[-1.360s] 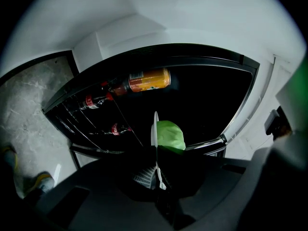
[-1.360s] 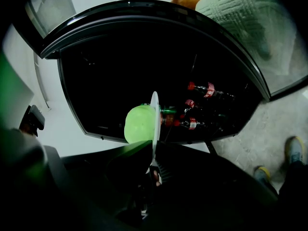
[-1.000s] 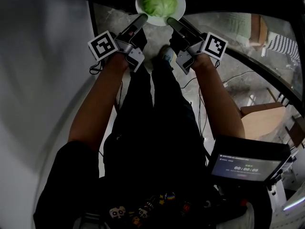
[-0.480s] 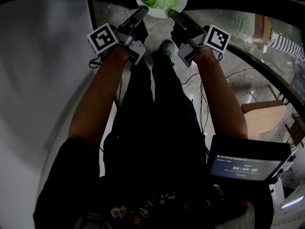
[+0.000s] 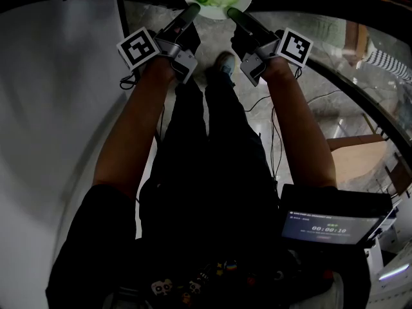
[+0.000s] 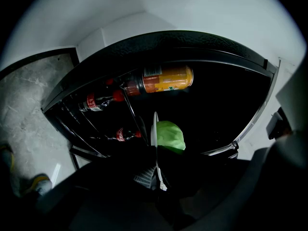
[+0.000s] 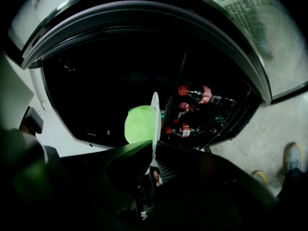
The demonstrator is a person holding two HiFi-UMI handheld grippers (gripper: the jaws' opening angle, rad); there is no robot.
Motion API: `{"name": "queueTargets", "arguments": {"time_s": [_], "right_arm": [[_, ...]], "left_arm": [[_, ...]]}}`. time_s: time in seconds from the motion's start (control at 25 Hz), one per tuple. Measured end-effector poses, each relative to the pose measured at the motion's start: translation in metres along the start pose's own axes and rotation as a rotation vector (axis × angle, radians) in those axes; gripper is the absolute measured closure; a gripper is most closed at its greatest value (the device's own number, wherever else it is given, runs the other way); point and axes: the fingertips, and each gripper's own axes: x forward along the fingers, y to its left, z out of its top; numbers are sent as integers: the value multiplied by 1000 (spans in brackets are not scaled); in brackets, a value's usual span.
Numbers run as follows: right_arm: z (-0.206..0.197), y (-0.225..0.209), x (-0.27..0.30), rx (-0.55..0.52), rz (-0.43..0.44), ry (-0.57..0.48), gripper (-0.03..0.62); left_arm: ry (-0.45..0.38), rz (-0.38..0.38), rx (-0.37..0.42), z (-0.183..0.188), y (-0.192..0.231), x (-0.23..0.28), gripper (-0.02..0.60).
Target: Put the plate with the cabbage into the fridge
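Now, with the left gripper (image 6: 156,153) and right gripper (image 7: 153,150) each clenched on opposite rims of the plate (image 6: 155,126) (cabbage (image 6: 171,134) aboard) just before the open fridge (image 6: 192,35), hold it level and carry it in clear of the bottles (image 7: 193,94).

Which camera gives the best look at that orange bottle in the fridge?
The left gripper view: the orange bottle shows whole, cap to base. The right gripper view shows only red-capped bottles; the head view misses it.
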Motion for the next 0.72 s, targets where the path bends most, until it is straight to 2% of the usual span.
{"name": "queueTargets", "arguments": {"time_s": [0.2, 0.72], "right_arm": [[-2, 0, 0, 16, 0, 5, 574], [2, 1, 4, 32, -2, 10, 574]], "left_arm": [[-16, -7, -34, -3, -4, -1, 572], [-29, 30, -21, 3, 1, -1, 572]]}}
